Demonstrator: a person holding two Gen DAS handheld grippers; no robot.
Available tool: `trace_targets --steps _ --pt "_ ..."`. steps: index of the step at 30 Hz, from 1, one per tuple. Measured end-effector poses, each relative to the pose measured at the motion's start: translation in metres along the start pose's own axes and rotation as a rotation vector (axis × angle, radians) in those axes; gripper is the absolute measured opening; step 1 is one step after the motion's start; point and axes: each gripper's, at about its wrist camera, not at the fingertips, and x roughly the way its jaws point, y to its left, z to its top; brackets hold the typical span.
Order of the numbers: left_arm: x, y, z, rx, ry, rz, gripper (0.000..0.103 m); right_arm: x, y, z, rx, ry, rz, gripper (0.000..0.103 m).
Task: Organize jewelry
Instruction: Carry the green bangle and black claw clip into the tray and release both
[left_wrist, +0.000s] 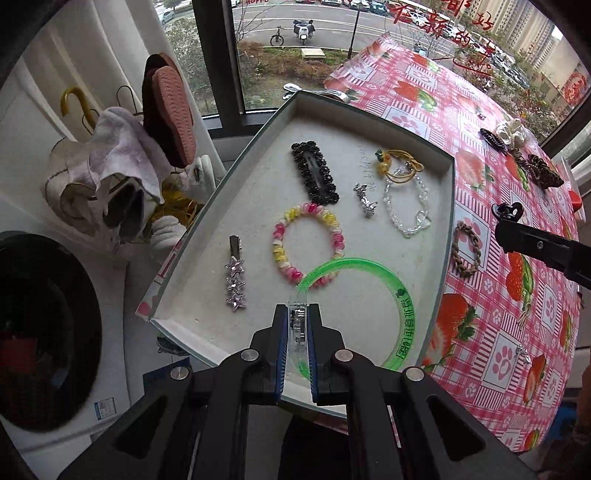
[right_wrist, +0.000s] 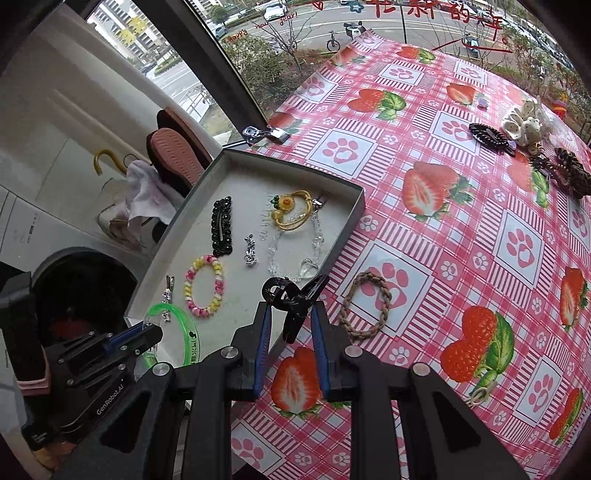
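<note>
A grey tray (left_wrist: 448, 206) (right_wrist: 347, 229) at the table's left edge holds a black beaded clip (left_wrist: 314, 172), a pink-yellow bracelet (left_wrist: 308, 248), a silver star clip (left_wrist: 235, 282), a clear bead chain (left_wrist: 406, 206) and a yellow hair tie (left_wrist: 397, 166). My left gripper (left_wrist: 298, 314) is shut on the clear clasp of a green ring (left_wrist: 369, 295), which hangs over the tray's near part; it also shows in the right wrist view (right_wrist: 184, 325). My right gripper (right_wrist: 290, 317) is shut on a black claw clip (right_wrist: 291, 299) above the tray's near right corner.
A braided brown ring (right_wrist: 365, 308) lies on the strawberry tablecloth (right_wrist: 461, 229) right of the tray. Dark clips (right_wrist: 489, 136) and a white scrunchie (right_wrist: 524, 125) lie at the far right. A metal clamp (right_wrist: 264, 133) sits behind the tray. Slippers, cloths and a washing machine stand left.
</note>
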Motion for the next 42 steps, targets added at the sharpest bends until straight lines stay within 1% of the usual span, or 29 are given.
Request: trace_targets --steps 4,8,13,20,28,34,42 --pt "0.011 0.012 -0.010 -0.031 0.030 0.013 0.016 0.010 0.013 0.001 -0.021 0.024 0.021 0.024" --pt "0.021 0.016 -0.014 -0.046 0.043 0.015 0.016 0.022 0.025 0.002 -0.054 0.048 0.028 0.024" --pt "0.035 0.019 -0.010 -0.069 0.053 0.020 0.016 0.043 0.034 0.004 -0.077 0.087 0.027 0.024" --pt "0.050 0.016 -0.005 -0.065 0.058 0.042 0.016 0.072 0.038 0.006 -0.092 0.137 0.004 0.024" --pt "0.052 0.014 -0.003 -0.034 0.042 0.071 0.016 0.097 0.040 0.010 -0.095 0.167 -0.027 0.024" --pt "0.051 0.010 -0.003 -0.024 0.044 0.085 0.016 0.111 0.042 0.011 -0.097 0.188 -0.044 0.024" --pt "0.050 0.008 -0.004 -0.019 0.056 0.100 0.016 0.117 0.049 0.011 -0.115 0.185 -0.057 0.024"
